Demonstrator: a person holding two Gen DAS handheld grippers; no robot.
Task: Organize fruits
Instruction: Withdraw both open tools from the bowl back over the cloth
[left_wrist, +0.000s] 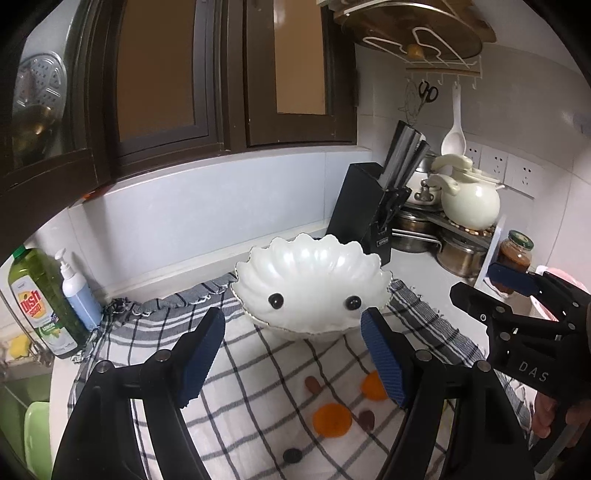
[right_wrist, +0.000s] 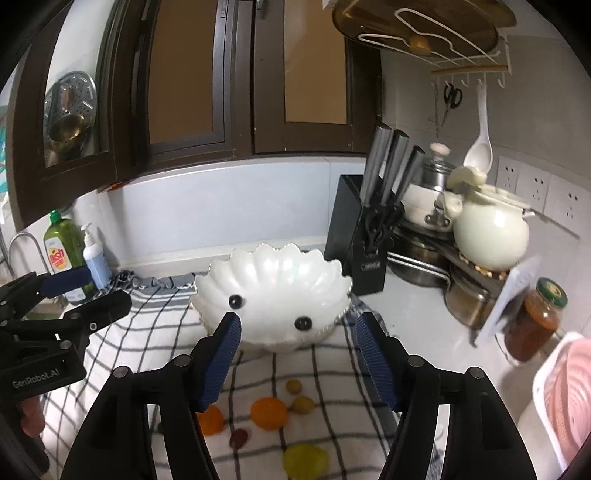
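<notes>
Worktop (right_wrist: 413, 317): grey, carries everything below.
Cloth (left_wrist: 258, 354): checked, spread flat over the worktop under the bowl and fruit; soft, likely to drag or wrinkle if a finger catches it.
Bowl (left_wrist: 310, 280): white, shell-shaped, scalloped rim, two black dots on its front; stands at the far edge of the cloth, nothing visible inside. Looks rigid, glossy and breakable; fruit is best lowered in, not dropped.
Knife block (right_wrist: 364, 236): black, just behind and right of the bowl, off the cloth.
Left gripper (left_wrist: 293, 354): fingers spread wide, holding nothing, hovering above the cloth and facing the bowl.
Right gripper (right_wrist: 297, 358): fingers likewise spread and empty, above the fruit.
Oranges (right_wrist: 269, 412): two, loose on the cloth in front of the bowl, well short of it. Probably firm, round, apt to roll; grip across the widest part.
Yellow fruit (right_wrist: 306, 459): nearest the camera in the right wrist view, blurred; kind unclear.
Small fruits (right_wrist: 294, 386): several brown, reddish and dark pieces scattered around the oranges; light, possibly soft, so pinch gently at the middle.
</notes>
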